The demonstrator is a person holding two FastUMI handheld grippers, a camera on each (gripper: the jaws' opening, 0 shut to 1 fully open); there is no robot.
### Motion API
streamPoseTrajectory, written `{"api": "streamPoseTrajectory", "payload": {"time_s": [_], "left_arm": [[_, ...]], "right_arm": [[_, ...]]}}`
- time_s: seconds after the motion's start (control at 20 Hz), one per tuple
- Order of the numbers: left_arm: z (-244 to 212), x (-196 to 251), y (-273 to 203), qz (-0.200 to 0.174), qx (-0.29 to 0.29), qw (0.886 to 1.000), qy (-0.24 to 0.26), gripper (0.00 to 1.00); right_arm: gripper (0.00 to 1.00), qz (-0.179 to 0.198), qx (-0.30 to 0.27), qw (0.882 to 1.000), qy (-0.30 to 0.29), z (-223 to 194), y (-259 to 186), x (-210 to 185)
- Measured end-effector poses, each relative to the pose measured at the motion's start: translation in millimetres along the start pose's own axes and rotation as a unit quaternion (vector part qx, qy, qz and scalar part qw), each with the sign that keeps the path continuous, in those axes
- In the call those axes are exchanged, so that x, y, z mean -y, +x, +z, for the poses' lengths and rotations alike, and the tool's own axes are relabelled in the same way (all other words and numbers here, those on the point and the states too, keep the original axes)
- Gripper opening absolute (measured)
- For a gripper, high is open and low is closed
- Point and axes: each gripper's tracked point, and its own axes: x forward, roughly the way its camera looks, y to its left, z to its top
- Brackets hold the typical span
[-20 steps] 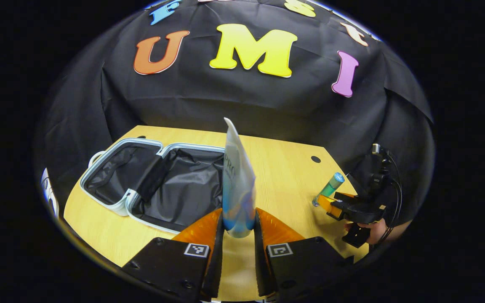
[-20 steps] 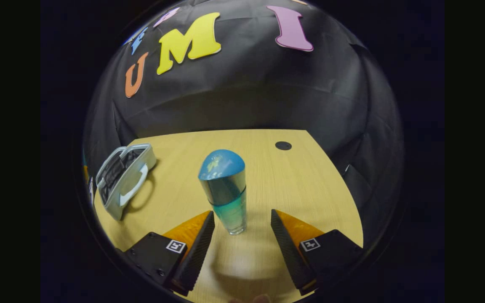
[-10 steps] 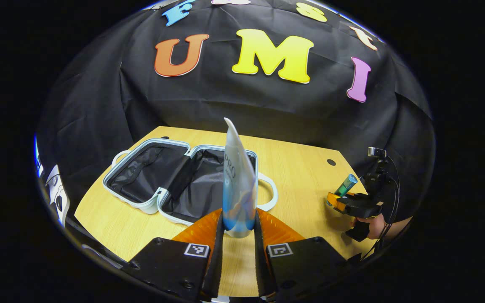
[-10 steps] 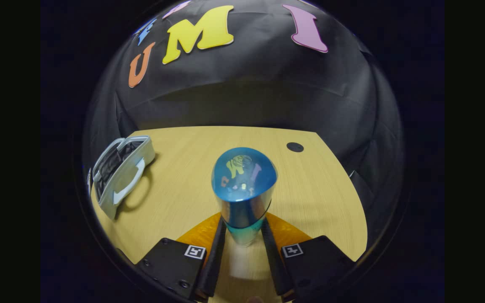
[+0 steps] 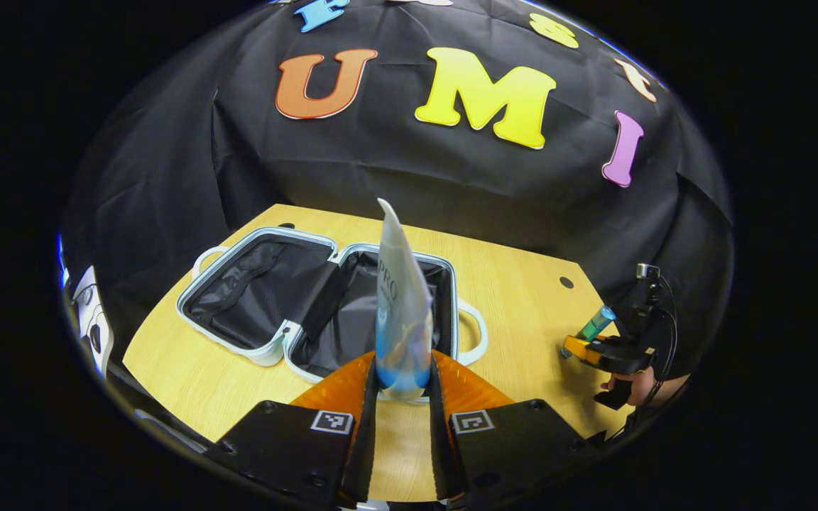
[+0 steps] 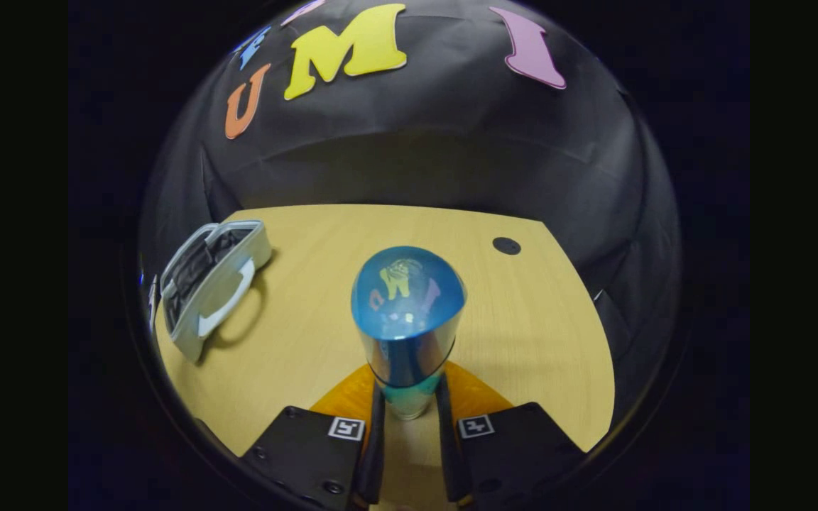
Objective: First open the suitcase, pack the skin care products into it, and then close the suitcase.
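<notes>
A pale blue suitcase (image 5: 267, 351) lies open and flat on the wooden table, both black-lined halves facing up. My left gripper (image 5: 402, 390) is shut on a white and blue tube (image 5: 398, 305), held upright just before the suitcase's near half. In the right gripper view, my right gripper (image 6: 409, 419) is shut on a teal bottle (image 6: 407, 319) with a rounded blue cap, above the table. The suitcase (image 6: 214, 284) sits far to its left. The left gripper view also shows the right gripper (image 5: 604, 351) at the table's right edge with the teal bottle (image 5: 593, 325).
The wooden table (image 5: 515, 284) has a dark round hole (image 5: 566, 282) at its far right, seen as a hole (image 6: 506, 245) in the right gripper view too. Black cloth wall rises behind the table. A hand (image 5: 640, 387) holds the right gripper.
My right gripper closed on the teal bottle and lifted it a little. My left gripper with the tube pulled back and up, so the whole suitcase now shows.
</notes>
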Motion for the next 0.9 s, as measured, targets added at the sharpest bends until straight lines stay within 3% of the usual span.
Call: {"api": "streamPoseTrajectory", "payload": {"time_s": [0.35, 0.55, 0.6, 0.75, 0.9], "left_arm": [[1, -33, 54, -0.065, -0.092, 0.994, -0.008, 0.36], [-16, -54, 97, -0.111, -0.207, 0.972, -0.005, 0.36], [-31, -56, 107, -0.128, -0.272, 0.954, -0.004, 0.36], [-57, -66, 119, -0.131, -0.382, 0.915, 0.015, 0.36], [-71, -74, 137, -0.123, -0.444, 0.887, 0.035, 0.36]], "right_arm": [[0.30, 0.046, -0.011, 0.999, 0.013, 9, -78, -12], [0.30, 0.084, -0.008, 0.996, 0.038, 23, -131, -23], [0.30, 0.078, -0.007, 0.996, 0.047, 25, -147, -15], [0.30, 0.060, -0.005, 0.996, 0.065, 25, -170, -3], [0.30, 0.050, -0.012, 0.996, 0.077, 16, -189, 2]]}}
